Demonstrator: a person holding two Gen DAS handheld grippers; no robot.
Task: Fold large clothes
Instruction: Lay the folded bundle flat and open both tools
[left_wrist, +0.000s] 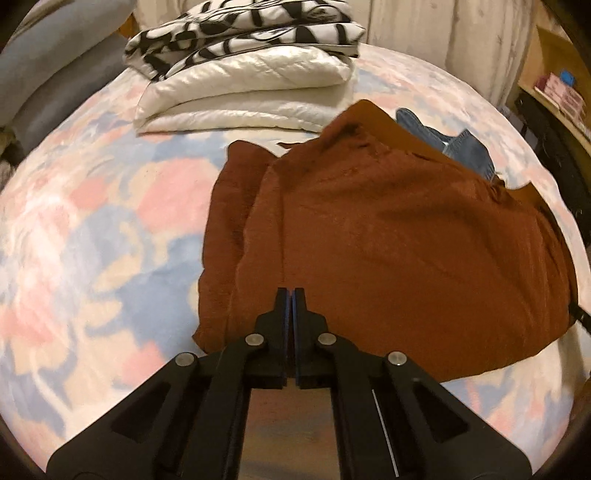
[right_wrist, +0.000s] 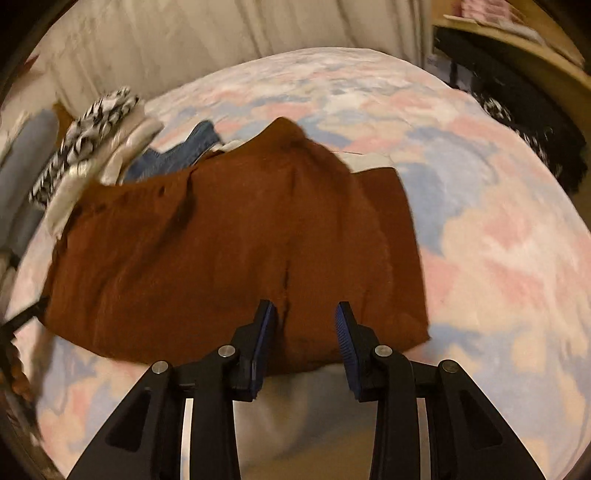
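This is a bedroom in someone's home. A bed (left_wrist: 92, 229) with a soft bedspread in pink, blue and cream patches fills most of the room. Folded white quilts (left_wrist: 240, 96) and a black-and-white patterned blanket (left_wrist: 236, 33) are stacked at its far end, grey pillows (left_wrist: 55, 62) beside them, pale curtains (right_wrist: 192, 44) behind, and a cluttered wooden shelf (left_wrist: 561, 92) to one side.

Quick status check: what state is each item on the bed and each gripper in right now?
Rust garment: folded over, lying on bed.
Denim piece: partly hidden behind it.
White quilt: folded, stacked.
Patterned blanket: folded, on top.
Left gripper: shut, empty.
Right gripper: open, empty.
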